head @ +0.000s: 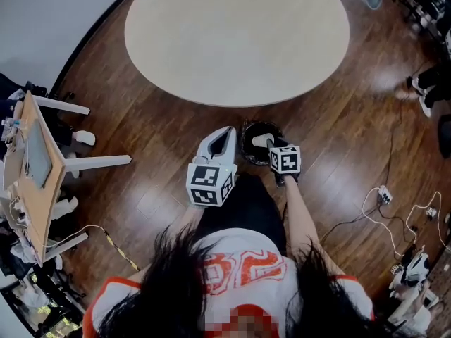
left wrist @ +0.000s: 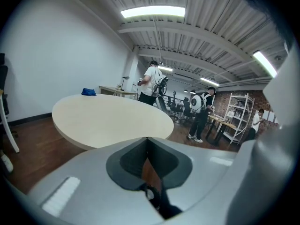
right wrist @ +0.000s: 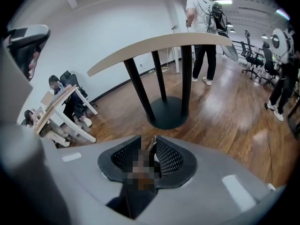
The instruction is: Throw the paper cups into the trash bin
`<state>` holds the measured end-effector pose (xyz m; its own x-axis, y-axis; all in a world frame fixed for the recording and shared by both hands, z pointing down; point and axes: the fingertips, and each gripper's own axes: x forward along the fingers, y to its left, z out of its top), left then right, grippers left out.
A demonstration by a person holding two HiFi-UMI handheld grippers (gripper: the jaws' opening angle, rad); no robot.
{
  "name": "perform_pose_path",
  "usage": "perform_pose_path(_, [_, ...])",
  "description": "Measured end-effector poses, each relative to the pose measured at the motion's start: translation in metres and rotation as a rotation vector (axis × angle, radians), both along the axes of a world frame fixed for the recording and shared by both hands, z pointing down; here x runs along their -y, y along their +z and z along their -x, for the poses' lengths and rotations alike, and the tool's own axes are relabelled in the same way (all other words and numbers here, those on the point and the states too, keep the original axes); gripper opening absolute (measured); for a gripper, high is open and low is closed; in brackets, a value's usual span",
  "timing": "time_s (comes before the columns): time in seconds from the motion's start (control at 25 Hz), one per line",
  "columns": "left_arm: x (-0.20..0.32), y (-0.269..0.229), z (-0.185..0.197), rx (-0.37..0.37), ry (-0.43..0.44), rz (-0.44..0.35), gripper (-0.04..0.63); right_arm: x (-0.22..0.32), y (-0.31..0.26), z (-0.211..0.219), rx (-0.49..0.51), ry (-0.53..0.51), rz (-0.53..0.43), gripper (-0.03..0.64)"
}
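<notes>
- Although the right gripper point(head: 264, 141) hangs directly over the trash bin point(head: 246, 145), I can't pick out a paper cup for certain. A small pale shape sits inside the bin's rim at the gripper's tip, and it could be cup or jaw.
- The bin stands upright on the floor point(head: 162, 139) with its round mouth facing up, so its long axis runs vertically. It is just near of the table's near edge.
- The right gripper's jaws stand spread with a narrow gap, and what lies in that gap is too unclear to name. This gripper points toward the table's black pedestal point(right wrist: 168, 112).
- The left gripper point(head: 227, 134) sits just left of the bin, pointing far and slightly right. Its jaws are pressed together at the tips with nothing between them.
- The round table point(head: 232, 34) has a pale top, and a small blue thing point(left wrist: 88, 92) lies at its far edge.
- The floor is dark, glossy wood. A white wall point(head: 42, 13) curves round at far left, a tilted wooden board point(head: 35, 167) on white legs stands at left, and cables point(head: 384, 203) trail at right.
- Further off, people point(left wrist: 151, 81) stand among office chairs near metal shelving point(left wrist: 241, 116), under strip lights point(left wrist: 152, 11).
</notes>
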<state>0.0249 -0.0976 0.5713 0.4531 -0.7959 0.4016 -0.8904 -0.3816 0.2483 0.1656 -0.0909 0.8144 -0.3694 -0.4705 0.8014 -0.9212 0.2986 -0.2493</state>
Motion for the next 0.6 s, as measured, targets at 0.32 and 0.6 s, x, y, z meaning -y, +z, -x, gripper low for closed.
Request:
perform_pose_path(0.32, [0.003, -0.009, 0.0, -0.001, 0.002, -0.01, 0.0, 0.004, -0.027, -0.007, 0.02, 0.063, -0.045, 0.018])
perform_pose_path(0.6, [-0.001, -0.03, -0.002, -0.009, 0.004, -0.015, 0.0, 0.005, -0.07, -0.014, 0.028, 0.106, -0.094, 0.002])
